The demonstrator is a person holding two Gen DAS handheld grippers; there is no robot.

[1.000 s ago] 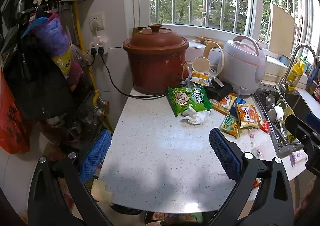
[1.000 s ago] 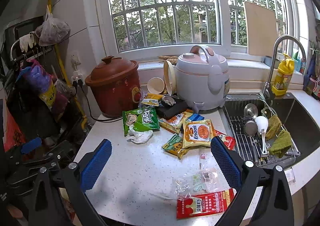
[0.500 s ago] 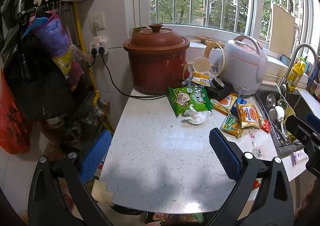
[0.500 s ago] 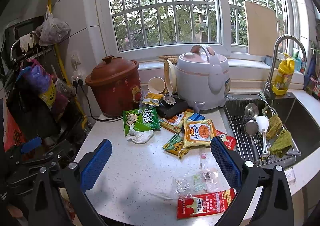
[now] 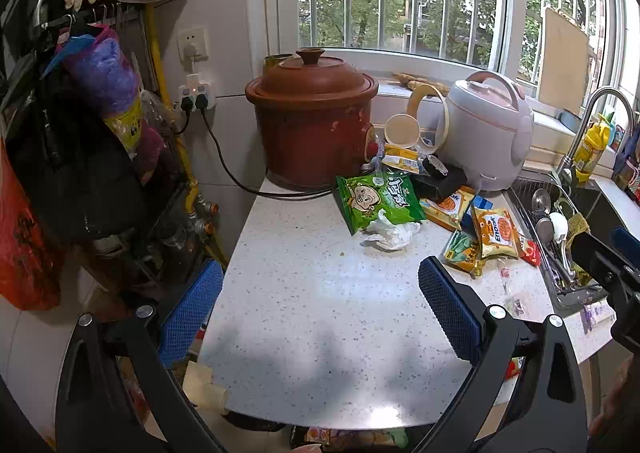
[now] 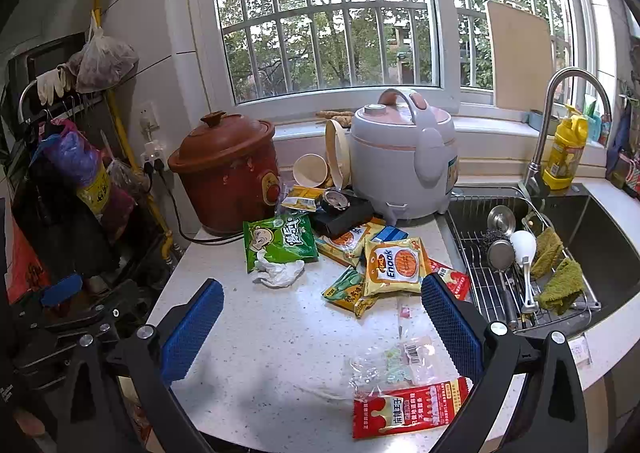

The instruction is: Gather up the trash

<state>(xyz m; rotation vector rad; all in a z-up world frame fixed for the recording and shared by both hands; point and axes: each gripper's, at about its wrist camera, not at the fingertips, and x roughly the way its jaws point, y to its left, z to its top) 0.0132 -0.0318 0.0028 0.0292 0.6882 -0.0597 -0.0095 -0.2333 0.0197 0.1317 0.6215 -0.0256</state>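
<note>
Snack wrappers lie on the white speckled counter (image 6: 280, 333). A green bag (image 6: 280, 240) (image 5: 378, 201) lies by a crumpled white tissue (image 6: 279, 272) (image 5: 392, 233). A yellow Enaak packet (image 6: 394, 261) (image 5: 498, 233), a clear plastic wrapper (image 6: 396, 365) and a red packet (image 6: 410, 407) lie nearer the front right. My right gripper (image 6: 320, 327) is open and empty above the counter's front. My left gripper (image 5: 318, 307) is open and empty over the counter's left front part.
A brown clay pot (image 6: 228, 169) and a grey rice cooker (image 6: 402, 157) stand at the back. The sink (image 6: 592, 241) with a dish rack and utensils is on the right. Hanging bags (image 5: 80, 125) fill the left wall. A black cord (image 5: 240, 181) runs to the pot.
Both grippers have barely shifted; nothing on the counter has moved.
</note>
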